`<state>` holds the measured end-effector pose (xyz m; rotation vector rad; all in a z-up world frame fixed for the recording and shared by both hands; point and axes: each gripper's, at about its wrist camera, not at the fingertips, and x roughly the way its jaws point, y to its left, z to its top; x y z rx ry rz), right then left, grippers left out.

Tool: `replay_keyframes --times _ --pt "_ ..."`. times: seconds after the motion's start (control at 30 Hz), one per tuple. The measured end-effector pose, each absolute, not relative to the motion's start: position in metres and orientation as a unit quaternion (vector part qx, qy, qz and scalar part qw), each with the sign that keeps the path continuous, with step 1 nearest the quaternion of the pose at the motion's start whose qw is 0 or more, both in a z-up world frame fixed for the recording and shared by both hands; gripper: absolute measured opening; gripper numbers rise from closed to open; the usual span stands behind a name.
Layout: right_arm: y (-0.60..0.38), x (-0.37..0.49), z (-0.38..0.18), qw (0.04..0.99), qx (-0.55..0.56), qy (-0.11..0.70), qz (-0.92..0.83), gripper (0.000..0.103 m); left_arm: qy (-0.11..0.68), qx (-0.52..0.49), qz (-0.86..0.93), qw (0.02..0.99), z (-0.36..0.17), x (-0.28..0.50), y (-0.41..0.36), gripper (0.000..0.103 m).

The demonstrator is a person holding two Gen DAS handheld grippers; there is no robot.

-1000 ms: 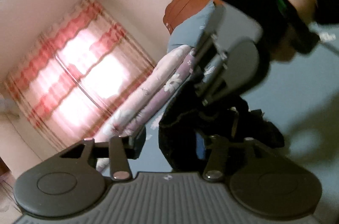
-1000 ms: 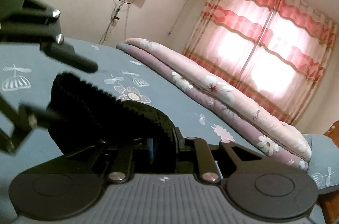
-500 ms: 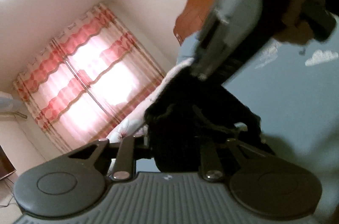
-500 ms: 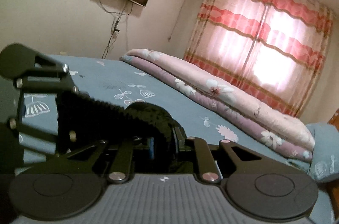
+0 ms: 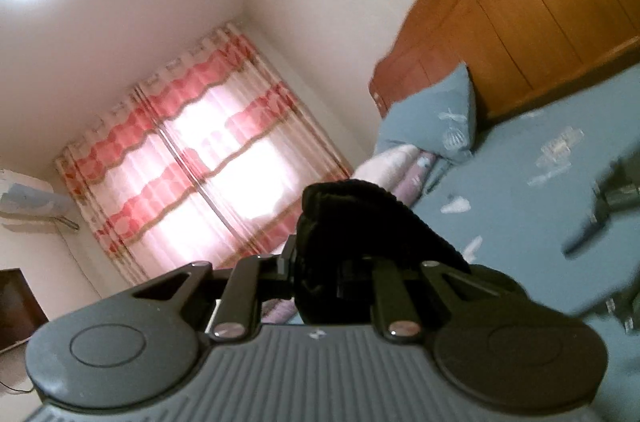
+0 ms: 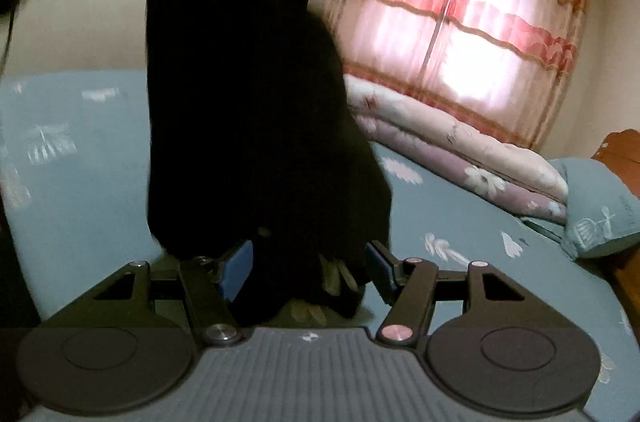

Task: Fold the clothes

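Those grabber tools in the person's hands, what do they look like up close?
Both look alike. Each left gripper and right gripper has a ribbed grey body with a small white mark at its front edge, flanked by two round dark discs. Black linkage bars on silver pivot pins run forward to the jaws, and the right one shows blue pads. No cables or sleeves are visible.

The black garment (image 6: pixel 248 110) hung right in front of the right gripper, blocking the way at 12 o'clock. The blue bed sheet (image 6: pixel 460 222) lay bare toward 2 o'clock, up to the rolled quilt (image 6: pixel 460 150) and pillow (image 6: pixel 600 218).
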<state>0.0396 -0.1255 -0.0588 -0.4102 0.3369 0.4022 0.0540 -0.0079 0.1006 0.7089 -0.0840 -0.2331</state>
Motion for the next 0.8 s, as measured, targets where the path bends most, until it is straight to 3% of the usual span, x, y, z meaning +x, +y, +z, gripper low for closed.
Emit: replay_keyframes --times 0.3,0.8 --pt "-0.086 0.027 -0.096 0.938 -0.333 0.054 0.079 0.067 -0.066 0.339 -0.109 0.932 0.139 0.042 -0.017 0.014" --pt "-0.054 0.002 -0.084 0.953 -0.296 0.033 0.053 0.068 0.019 0.315 -0.165 0.934 0.151 0.075 -0.053 0.014"
